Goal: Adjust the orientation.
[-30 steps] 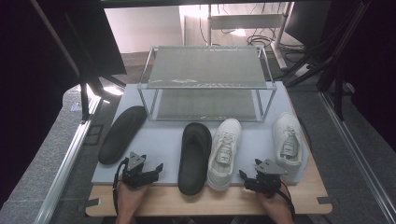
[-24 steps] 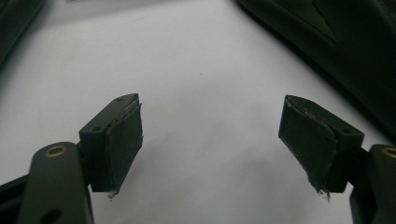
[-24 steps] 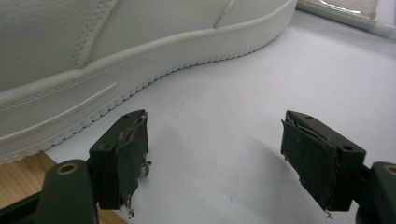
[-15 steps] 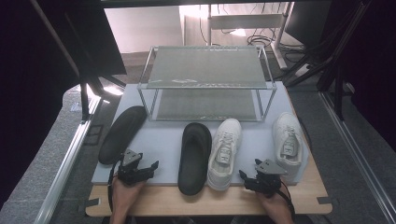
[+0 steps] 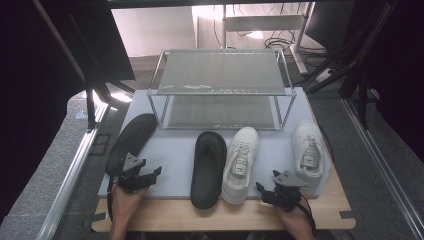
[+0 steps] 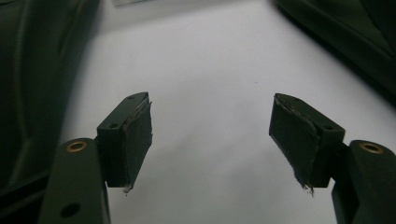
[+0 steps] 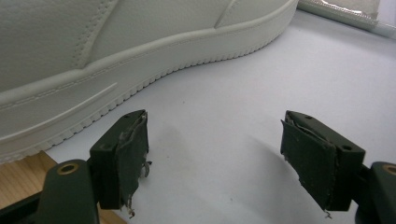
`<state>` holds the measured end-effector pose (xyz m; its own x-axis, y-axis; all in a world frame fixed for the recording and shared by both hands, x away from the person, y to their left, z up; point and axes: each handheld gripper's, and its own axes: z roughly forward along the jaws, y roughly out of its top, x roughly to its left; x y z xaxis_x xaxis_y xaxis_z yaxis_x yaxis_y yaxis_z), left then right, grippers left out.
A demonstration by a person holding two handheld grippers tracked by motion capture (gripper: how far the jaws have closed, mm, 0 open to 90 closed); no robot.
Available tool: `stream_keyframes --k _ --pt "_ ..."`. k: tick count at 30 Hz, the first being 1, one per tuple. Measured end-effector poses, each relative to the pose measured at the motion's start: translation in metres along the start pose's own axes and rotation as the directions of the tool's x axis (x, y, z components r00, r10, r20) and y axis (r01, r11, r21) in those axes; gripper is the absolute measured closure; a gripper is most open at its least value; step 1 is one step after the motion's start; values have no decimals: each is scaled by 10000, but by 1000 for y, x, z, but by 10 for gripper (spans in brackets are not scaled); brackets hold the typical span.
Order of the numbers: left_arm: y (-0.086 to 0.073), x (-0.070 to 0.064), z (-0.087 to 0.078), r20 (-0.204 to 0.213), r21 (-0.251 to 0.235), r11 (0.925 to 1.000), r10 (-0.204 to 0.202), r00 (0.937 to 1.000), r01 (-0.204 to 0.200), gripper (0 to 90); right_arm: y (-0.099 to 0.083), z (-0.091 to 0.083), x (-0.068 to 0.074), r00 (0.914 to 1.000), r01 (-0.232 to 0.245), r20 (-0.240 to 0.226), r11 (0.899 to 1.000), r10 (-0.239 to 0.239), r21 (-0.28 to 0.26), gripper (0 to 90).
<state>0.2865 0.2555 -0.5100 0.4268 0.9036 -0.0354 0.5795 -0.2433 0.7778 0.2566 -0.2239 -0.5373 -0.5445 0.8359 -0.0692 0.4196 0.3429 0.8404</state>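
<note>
Two pairs of footwear lie on a grey mat (image 5: 175,150). One black slipper (image 5: 131,141) is at the left, the other black slipper (image 5: 208,167) is in the middle. A white sneaker (image 5: 241,162) lies beside it and a second white sneaker (image 5: 308,152) at the right. My left gripper (image 5: 151,175) is open just right of the left slipper's heel, with bare mat (image 6: 210,70) between its jaws. My right gripper (image 5: 266,191) is open between the two sneakers' heels, and the middle sneaker's sole (image 7: 116,46) is close on its left.
A two-shelf metal mesh rack (image 5: 220,85) stands at the back of the mat. The wooden table (image 5: 250,215) shows along the front edge. Dark frame posts and cables surround the table. The slippers (image 6: 32,70) flank the left gripper (image 6: 210,135).
My left gripper has shifted a little to the left and forward, closer to the left slipper. The right gripper has stayed in place.
</note>
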Motion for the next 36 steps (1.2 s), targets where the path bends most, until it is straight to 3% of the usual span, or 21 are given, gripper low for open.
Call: stream_keyframes --k 24,36 --pt "28 47 -7 -342 -87 9987 -513 9981 511 437 0 0 0 10000 -6 -41 10000 6 10 237" --pt "43 75 -3 -700 -167 9950 -992 9926 983 534 0 0 0 10000 -12 -54 10000 13 14 238"
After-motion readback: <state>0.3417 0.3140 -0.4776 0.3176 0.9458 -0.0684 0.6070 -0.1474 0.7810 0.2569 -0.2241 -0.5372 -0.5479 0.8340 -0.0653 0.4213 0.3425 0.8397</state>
